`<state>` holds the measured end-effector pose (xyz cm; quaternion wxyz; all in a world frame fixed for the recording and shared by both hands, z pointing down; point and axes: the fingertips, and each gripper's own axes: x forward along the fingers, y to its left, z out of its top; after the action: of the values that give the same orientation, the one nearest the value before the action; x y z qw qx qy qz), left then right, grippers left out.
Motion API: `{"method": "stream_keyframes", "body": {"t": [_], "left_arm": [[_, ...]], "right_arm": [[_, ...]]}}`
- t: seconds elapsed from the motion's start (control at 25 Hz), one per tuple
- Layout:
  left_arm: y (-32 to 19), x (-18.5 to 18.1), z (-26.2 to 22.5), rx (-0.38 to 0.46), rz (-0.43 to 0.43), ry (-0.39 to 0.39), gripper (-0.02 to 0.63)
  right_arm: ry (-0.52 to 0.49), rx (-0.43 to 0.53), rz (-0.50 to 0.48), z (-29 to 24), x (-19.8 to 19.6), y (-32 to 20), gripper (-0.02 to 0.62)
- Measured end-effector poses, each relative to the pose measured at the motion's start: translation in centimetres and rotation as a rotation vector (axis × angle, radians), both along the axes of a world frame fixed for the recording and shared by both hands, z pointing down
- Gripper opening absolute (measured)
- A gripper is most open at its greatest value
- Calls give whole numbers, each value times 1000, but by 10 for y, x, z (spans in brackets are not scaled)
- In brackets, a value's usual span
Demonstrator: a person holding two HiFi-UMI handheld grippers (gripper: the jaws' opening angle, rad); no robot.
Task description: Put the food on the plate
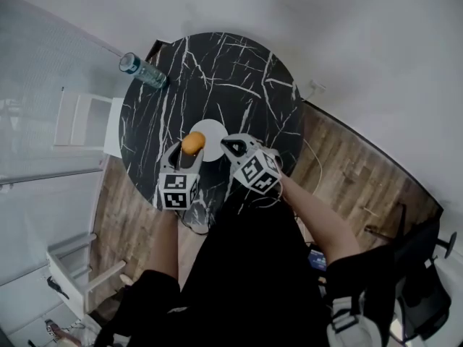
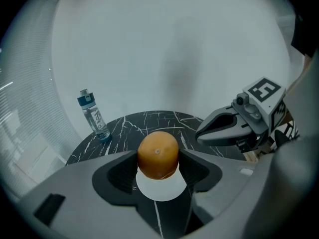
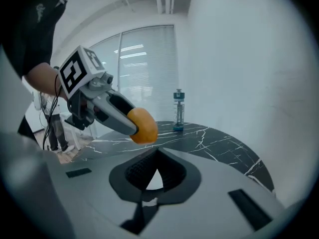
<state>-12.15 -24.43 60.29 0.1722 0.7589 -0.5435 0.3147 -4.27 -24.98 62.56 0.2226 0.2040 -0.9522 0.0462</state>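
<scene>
L gripper (image 2: 158,159) grips orange (image 2: 158,151); bottle (image 2: 93,115) label unreadable.

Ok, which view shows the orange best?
Left gripper view: the orange sits centred and close, clamped between the fingers, plate beneath. Head view shows it small from above; right gripper view shows it side-on, partly hidden by a finger.

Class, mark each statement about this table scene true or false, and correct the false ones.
1. The left gripper holds an orange. True.
2. The orange rests on the plate. False: it is held in the air above the plate.
3. The right gripper is shut and empty. True.
4. The water bottle lies on its side. False: it stands upright near the edge of the table.
</scene>
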Motion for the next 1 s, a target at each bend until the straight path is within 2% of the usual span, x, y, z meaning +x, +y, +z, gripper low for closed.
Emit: {"method": "stream_keyframes", "body": {"t": [0.08,0.28,0.44,0.64,0.72,1.0], "left_arm": [[-1,-2,7,5,15,-63,256],[-6,-4,33,3,69,-228,256],[-14,-2,51,17,103,-317,256],[-19,-2,75,36,172,-494,256],[-20,-1,83,26,186,-518,256],[-21,4,96,-12,198,-512,256]], "right_arm": [[-28,-46,15,-1,-1,0,-3],[-43,-88,62,0,2,-5,-3],[-44,-130,73,9,5,-5,-3],[-49,-159,90,16,9,-9,-3],[-50,-166,98,18,10,-12,-3],[-48,-182,114,24,14,-20,-3]]}}
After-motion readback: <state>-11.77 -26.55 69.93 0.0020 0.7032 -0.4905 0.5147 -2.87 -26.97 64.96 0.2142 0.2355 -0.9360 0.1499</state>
